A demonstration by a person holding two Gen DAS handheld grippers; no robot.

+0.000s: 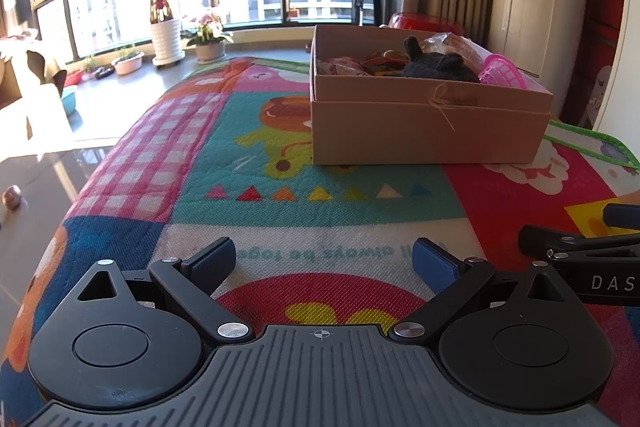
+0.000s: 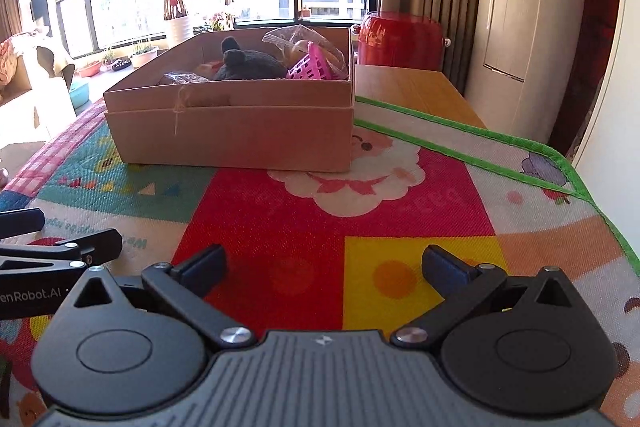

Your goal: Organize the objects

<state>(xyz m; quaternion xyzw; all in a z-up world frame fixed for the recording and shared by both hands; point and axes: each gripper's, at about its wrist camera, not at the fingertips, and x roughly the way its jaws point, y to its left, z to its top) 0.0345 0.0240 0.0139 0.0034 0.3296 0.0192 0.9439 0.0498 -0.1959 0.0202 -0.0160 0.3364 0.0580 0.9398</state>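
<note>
Both tools hang low over the play mat [image 2: 320, 219], side by side. The left gripper [image 1: 334, 261] has its jaws spread apart and empty; so does the right gripper [image 2: 324, 265]. The cardboard box [image 2: 240, 131] sits at about eleven o'clock from the right one, at one o'clock from the left, already holding a dark plush toy [image 2: 248, 65], a pink basket [image 2: 310, 67] and a plastic bag [image 2: 296, 39]. The likely risk is a reach snagging the box's near wall and shoving it along the mat. The mat between grippers and box is bare. A red tub [image 2: 400, 37] stands behind the box.
</note>
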